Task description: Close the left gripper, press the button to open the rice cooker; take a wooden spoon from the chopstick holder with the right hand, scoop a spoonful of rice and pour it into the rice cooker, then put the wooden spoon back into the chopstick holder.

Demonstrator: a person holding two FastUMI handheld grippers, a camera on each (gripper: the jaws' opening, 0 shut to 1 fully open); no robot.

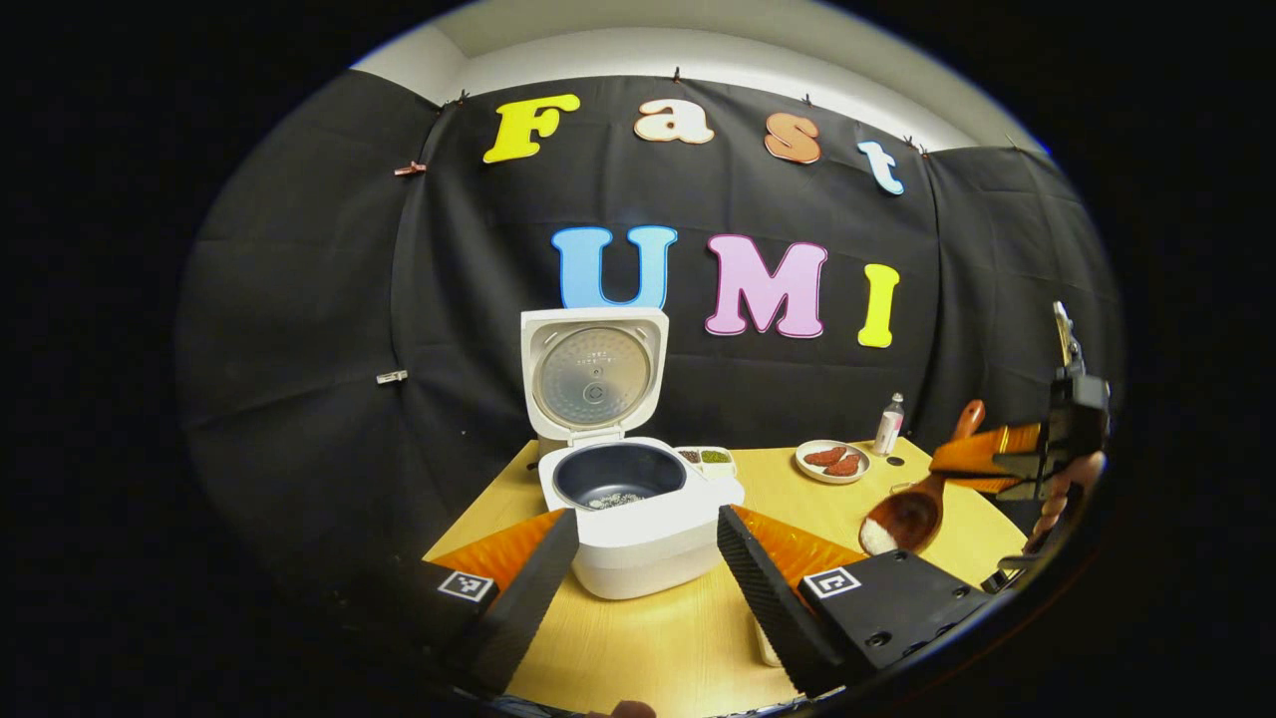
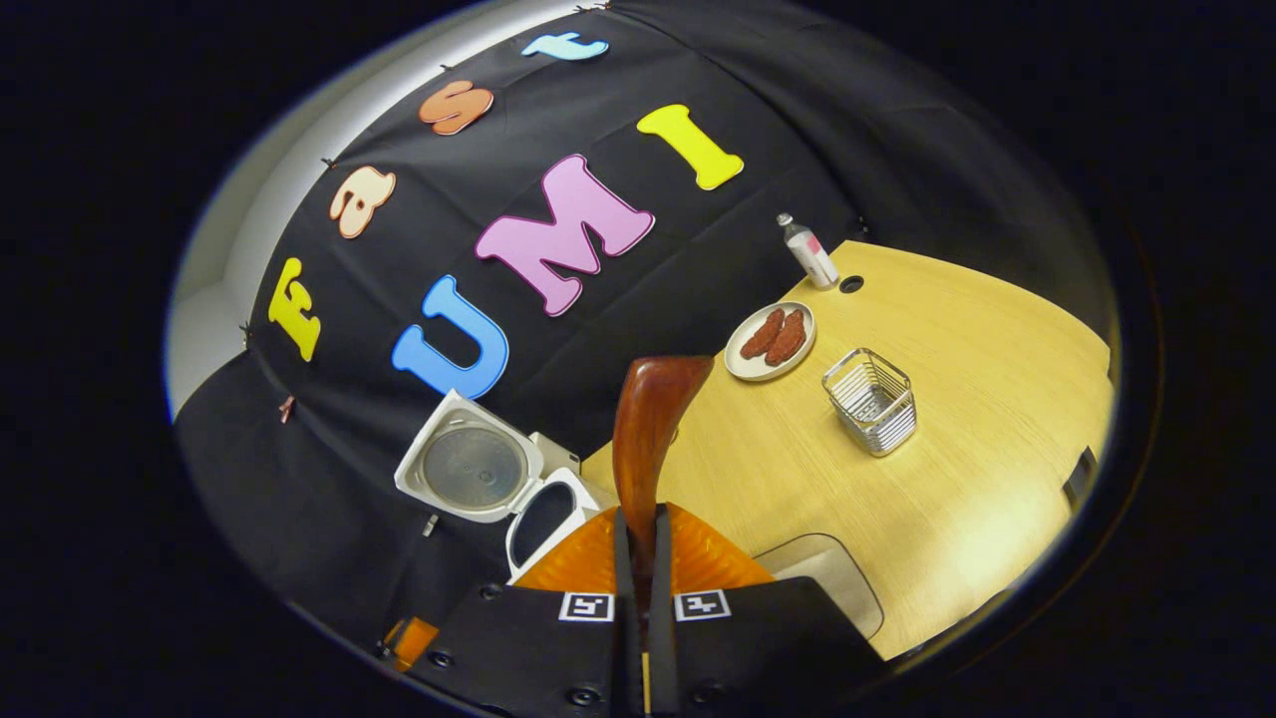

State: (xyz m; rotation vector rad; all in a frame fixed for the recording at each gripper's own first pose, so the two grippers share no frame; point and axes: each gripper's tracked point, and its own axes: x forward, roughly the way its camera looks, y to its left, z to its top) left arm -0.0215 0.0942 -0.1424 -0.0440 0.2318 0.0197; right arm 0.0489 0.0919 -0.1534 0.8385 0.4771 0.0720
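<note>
Right gripper (image 2: 638, 558) fingers clamp the spoon (image 1: 912, 504), bowl tilted toward the cooker (image 1: 638, 509) on its left; left gripper (image 1: 648, 568) fingers wide.

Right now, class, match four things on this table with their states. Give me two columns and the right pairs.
1. rice cooker
2. wooden spoon
3. chopstick holder
4. plate

A. empty wire basket
B. holds reddish-brown pieces
C. lid raised, some rice in the pot
D. clamped in the right gripper, rice in its bowl

Pairs: 1-C, 2-D, 3-A, 4-B
</note>
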